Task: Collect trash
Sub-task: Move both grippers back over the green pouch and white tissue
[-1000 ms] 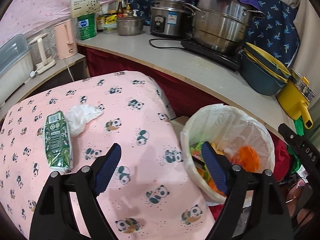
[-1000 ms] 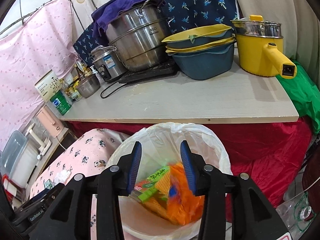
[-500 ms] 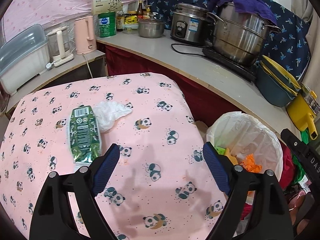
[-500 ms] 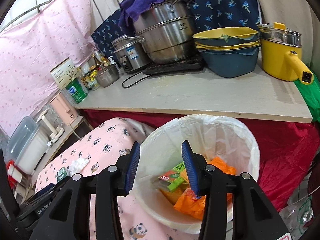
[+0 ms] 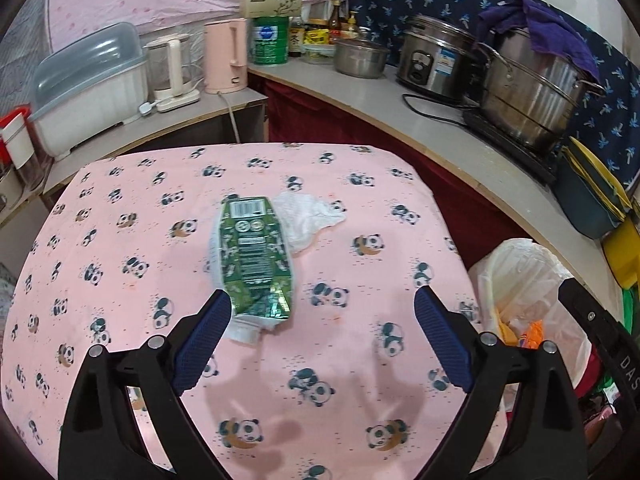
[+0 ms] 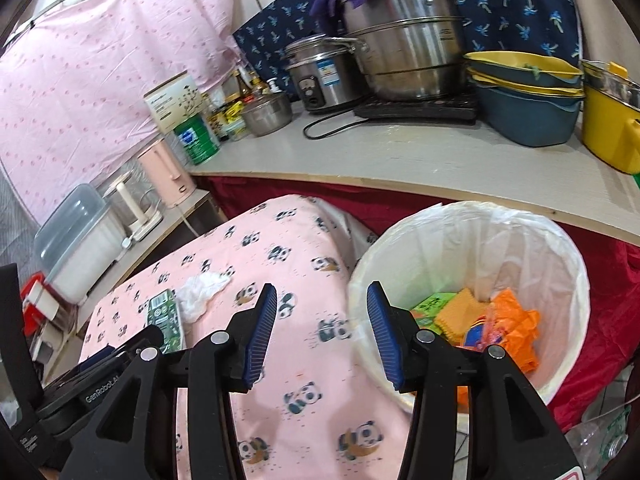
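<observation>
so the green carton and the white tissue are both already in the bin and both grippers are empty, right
Not quite. The green carton and white tissue lie on the panda cloth, not in the bin; the left wrist view shows this. Both the left gripper and right gripper are empty, the left one's jaws having just been opening.

"genrobot.ai" on the black gripper body (image 6: 102, 390) — "das" on another gripper's edge (image 5: 626, 364).

Pink cloth (image 5: 120, 240) printed with black-and-white pandas; on it, green flattened carton (image 5: 253, 254) beside white crumpled tissue (image 5: 308, 218). Right of cloth, white-lined bin (image 6: 472, 240) holding orange and green scraps (image 6: 500, 328).
</observation>
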Demonstrator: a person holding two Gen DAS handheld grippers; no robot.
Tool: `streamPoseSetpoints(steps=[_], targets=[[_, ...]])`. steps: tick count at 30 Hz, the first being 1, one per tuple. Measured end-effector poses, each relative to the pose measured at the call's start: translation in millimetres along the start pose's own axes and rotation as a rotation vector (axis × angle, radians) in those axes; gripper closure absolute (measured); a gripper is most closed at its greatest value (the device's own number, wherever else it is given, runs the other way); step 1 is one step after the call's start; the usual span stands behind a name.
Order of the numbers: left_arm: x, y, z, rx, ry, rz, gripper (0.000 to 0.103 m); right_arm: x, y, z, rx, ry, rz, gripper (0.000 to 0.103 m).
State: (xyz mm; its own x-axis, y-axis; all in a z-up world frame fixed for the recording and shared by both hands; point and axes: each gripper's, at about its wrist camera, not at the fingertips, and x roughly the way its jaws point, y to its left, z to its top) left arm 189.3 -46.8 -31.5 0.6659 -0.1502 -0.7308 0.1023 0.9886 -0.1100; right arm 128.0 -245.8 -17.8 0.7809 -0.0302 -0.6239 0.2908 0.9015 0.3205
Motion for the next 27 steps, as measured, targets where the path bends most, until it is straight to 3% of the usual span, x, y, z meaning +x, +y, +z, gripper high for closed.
streamPoseSetpoints(steps=[13,27], targets=[[27,44,-4,-0.062,0.048,0.061,0.013,36,56,-20,-0.085,0.085,0.058,0.057],[85,54,6,-0.066,0.154,0.03,0.013,85,73,-16,-0.099,0.142,0.06,0.057]])
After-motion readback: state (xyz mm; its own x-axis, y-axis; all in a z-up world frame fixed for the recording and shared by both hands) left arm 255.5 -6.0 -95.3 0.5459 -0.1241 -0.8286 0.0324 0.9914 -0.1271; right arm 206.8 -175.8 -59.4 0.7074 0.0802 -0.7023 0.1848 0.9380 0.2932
